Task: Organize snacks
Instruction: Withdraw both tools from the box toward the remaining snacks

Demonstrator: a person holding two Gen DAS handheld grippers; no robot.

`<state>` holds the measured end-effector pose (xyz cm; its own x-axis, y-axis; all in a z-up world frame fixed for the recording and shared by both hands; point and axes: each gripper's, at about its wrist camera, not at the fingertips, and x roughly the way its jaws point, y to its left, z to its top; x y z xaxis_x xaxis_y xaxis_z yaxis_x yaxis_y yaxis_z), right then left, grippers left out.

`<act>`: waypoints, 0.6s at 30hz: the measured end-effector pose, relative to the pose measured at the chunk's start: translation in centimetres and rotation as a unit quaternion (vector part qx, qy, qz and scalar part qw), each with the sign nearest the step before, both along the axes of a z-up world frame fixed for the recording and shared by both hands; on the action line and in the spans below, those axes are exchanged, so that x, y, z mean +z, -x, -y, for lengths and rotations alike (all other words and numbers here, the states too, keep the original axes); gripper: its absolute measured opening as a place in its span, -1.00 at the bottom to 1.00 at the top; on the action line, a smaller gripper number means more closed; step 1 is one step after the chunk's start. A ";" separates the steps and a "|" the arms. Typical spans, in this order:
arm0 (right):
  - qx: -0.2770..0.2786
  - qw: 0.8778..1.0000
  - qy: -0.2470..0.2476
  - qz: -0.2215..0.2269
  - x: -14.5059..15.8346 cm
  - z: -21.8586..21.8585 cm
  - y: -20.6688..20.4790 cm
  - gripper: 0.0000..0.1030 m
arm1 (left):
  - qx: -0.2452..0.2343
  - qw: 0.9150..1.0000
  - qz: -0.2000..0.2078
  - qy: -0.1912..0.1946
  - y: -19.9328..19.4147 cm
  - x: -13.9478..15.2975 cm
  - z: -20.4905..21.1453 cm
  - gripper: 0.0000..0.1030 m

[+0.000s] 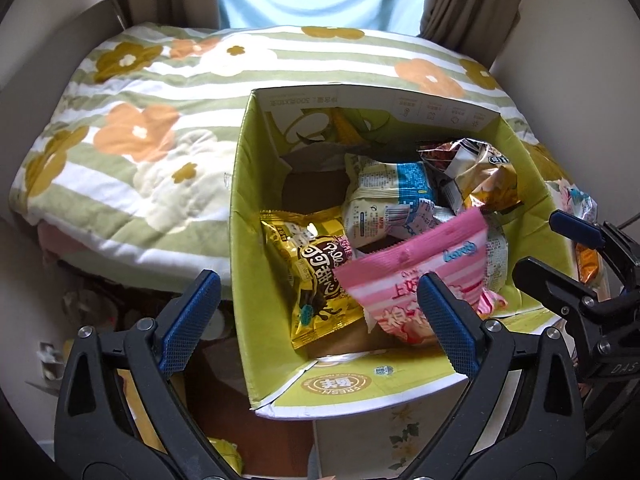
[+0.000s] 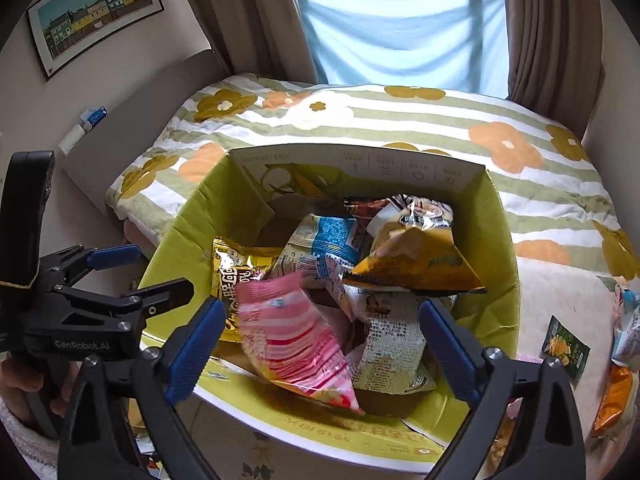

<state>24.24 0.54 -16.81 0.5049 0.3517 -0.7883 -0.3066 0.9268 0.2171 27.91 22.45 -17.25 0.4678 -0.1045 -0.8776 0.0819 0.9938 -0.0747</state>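
Both grippers, left [image 1: 318,322] and right [image 2: 324,344], stand wide, holding nothing. Snack packets, including a pink striped one [image 2: 294,338], lie in the open yellow-green cardboard box [image 2: 496,248] beside a flower-patterned quilted bed [image 2: 400,116]; brown curtains [image 2: 548,28] flank the window.
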 end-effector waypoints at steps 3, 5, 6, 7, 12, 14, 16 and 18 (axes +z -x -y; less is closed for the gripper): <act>-0.002 1.000 -0.003 -0.006 -0.2 0.2 0.0 0.87 | 0.003 1.000 0.000 0.001 0.2 0.0 0.0 0.90; -0.002 1.000 -0.003 -0.007 -0.2 0.4 0.2 0.87 | 0.005 1.000 0.000 0.000 0.4 0.1 0.1 0.90; -0.002 1.000 -0.003 -0.008 -0.2 0.5 0.3 0.87 | 0.006 1.000 0.001 -0.001 0.5 0.2 0.1 0.90; -0.002 1.000 -0.001 -0.010 -0.2 0.4 0.4 0.87 | 0.006 1.000 0.002 -0.003 0.5 0.3 0.2 0.90; -0.012 1.000 0.002 -0.007 0.5 1.2 1.2 0.87 | 0.003 1.000 0.008 -0.002 0.9 0.9 0.6 0.90; -0.021 1.000 0.006 -0.004 0.8 1.9 1.5 0.87 | -0.002 1.000 0.012 0.000 0.9 1.3 1.1 0.90; -0.033 0.999 0.008 -0.004 1.1 2.8 1.9 0.87 | -0.010 1.000 0.016 0.003 1.1 1.7 1.8 0.90; -0.045 0.999 0.008 -0.003 1.3 3.9 2.4 0.87 | -0.021 1.000 0.022 0.000 1.3 2.1 2.7 0.90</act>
